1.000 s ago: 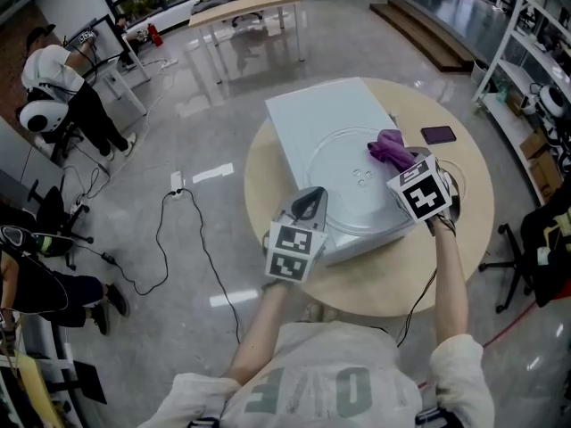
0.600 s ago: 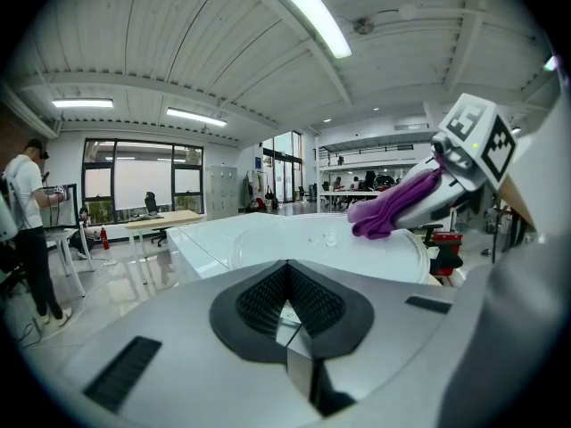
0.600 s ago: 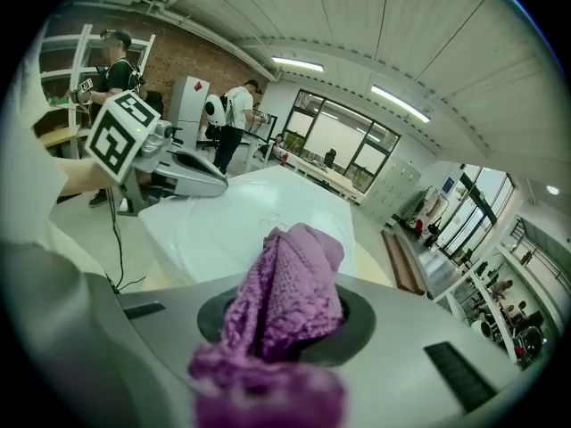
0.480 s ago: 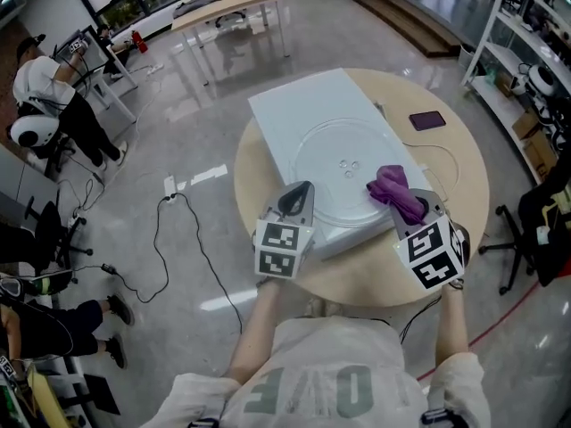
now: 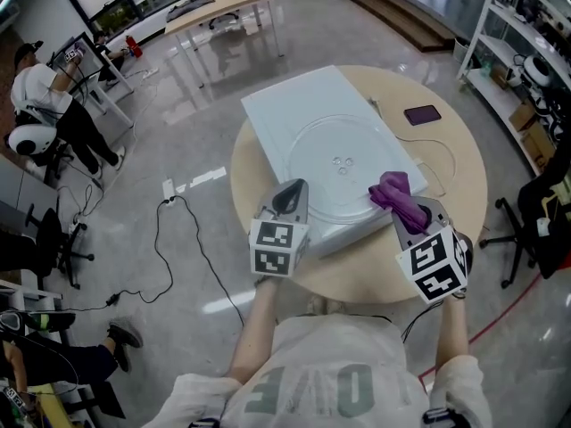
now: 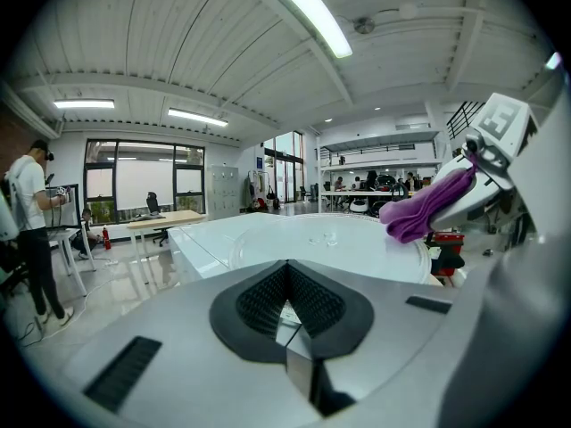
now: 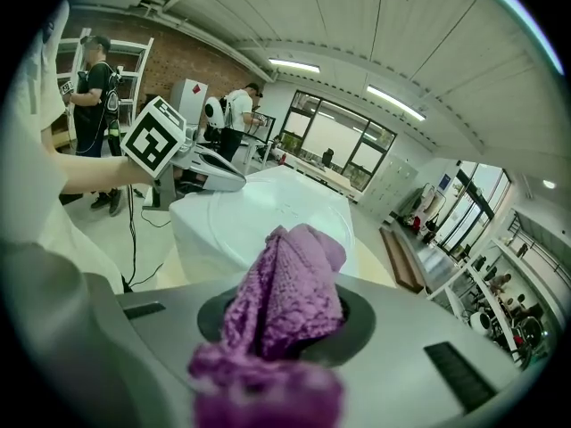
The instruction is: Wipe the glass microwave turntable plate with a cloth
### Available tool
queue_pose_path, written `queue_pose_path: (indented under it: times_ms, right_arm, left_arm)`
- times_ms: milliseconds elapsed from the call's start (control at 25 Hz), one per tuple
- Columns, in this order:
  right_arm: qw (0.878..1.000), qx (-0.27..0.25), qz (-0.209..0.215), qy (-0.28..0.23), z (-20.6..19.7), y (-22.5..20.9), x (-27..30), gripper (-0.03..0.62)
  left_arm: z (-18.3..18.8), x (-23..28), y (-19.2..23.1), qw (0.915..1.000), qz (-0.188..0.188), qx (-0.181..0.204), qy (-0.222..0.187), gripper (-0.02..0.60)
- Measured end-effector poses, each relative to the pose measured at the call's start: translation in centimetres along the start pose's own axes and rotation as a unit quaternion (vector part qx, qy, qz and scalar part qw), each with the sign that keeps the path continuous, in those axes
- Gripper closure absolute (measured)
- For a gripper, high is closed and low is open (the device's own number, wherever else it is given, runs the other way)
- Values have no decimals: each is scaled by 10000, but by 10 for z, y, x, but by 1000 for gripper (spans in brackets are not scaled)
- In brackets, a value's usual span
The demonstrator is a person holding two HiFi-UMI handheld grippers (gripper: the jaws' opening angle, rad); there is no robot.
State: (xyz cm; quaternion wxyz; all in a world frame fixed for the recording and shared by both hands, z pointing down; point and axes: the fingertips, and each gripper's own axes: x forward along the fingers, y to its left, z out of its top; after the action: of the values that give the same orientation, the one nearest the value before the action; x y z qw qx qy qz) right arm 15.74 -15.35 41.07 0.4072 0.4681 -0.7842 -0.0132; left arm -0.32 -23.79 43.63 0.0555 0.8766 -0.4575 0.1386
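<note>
Step looks like wiping, mid-stroke or about to start one. Right gripper (image 5: pixel 412 212) pinches the purple cloth (image 5: pixel 394 193) in its jaws, bunched over the near-right rim of the glass plate (image 5: pixel 335 172). Can't tell if the cloth touches the glass. Left gripper (image 5: pixel 290 196) has its jaws pressed together with nothing between them, at the near edge of the white box (image 5: pixel 285 105) the plate lies on. Next move probably needs the cloth pressed down and swept toward the centre without sliding the plate. Plate holds nothing.
</note>
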Motion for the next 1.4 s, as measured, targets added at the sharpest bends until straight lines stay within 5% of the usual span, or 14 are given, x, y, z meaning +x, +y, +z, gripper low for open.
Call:
queue_pose_path:
  times_ms: [280, 560, 1000, 1400]
  right_arm:
    - [9979, 17, -398, -506, 48, -57, 30, 546]
    - [9979, -102, -587, -233, 80, -113, 123, 546]
    - [9985, -254, -484, 19, 66, -103, 132, 546]
    - [9986, -247, -467, 31, 25, -66, 63, 545]
  left_arm:
    - [0, 1, 2, 10000, 21, 1, -11, 586]
    - [-1, 3, -1, 10000, 22, 5, -16, 586]
    - [-2, 1, -1, 10000, 31, 2, -8, 586]
    - [0, 0, 1, 10000, 72, -2, -38, 586]
